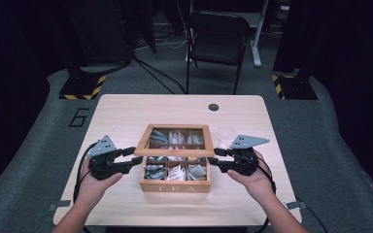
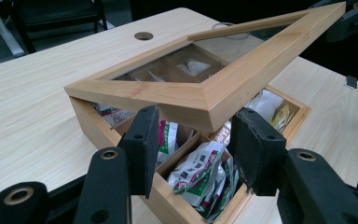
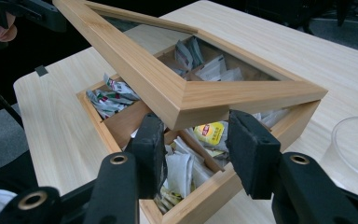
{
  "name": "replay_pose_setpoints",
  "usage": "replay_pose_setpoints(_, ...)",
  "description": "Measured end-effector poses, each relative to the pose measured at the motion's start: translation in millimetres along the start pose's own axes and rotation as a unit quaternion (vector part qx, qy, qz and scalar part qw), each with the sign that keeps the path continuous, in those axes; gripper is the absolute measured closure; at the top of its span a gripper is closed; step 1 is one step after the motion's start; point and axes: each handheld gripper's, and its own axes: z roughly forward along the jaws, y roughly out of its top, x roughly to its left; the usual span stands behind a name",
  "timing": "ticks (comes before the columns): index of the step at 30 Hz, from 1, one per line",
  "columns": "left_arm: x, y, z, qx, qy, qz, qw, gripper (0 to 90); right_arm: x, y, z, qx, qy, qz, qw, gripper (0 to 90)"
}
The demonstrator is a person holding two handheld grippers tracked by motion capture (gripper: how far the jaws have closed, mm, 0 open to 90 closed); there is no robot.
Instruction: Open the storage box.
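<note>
A wooden tea box marked TEA stands mid-table, its compartments holding tea bags. Its glass-paned lid is tilted up at the front, hinged at the back. My left gripper grips the lid's front left corner, which sits between its pads. My right gripper holds the front right corner the same way, jaws on either side. Both grippers lie level, pointing inward at the box.
A clear plastic cup stands just right of the box, close to the right gripper. A round cable hole is near the table's far edge. A black chair stands beyond the table.
</note>
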Motion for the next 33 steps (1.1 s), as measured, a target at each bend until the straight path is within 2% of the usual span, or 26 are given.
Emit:
replay_pose_setpoints(7, 2.8, 5.4, -0.8, -0.011, 0.001, 0.005, 0.9999, 53.3, -4.4, 5.9, -0.3, -0.011, 0.003, 0.005, 0.9999, 55.5)
replay_pose_setpoints(15, 7.5, 11.3, 6.4, -0.014, 0.02, 0.014, 0.9996, 54.1, -7.0, 14.8, -2.0, -0.018, -0.001, 0.006, 0.9998, 55.9)
replay_pose_setpoints(17, 8.6, 13.4, 7.0, -0.024, 0.021, 0.013, 0.9994, 55.4, -7.9, 17.0, -2.2, -0.02, -0.002, 0.004, 0.9998, 55.9)
replay_pose_setpoints(22, 9.5, 19.5, 7.7, -0.02, 0.029, 0.026, 0.9991, 55.3, -9.6, 20.1, -2.6, -0.027, -0.002, 0.008, 0.9996, 56.1)
replay_pose_setpoints(26, 11.1, 22.8, 8.5, -0.017, 0.03, 0.03, 0.9989, 55.4, -12.9, 22.8, -1.4, -0.028, -0.002, 0.0, 0.9996, 52.5)
replay_pose_setpoints(33, 13.7, 26.4, 8.6, -0.016, 0.026, 0.025, 0.9992, 55.6, -16.2, 24.9, 0.3, -0.034, -0.004, -0.015, 0.9993, 49.9)
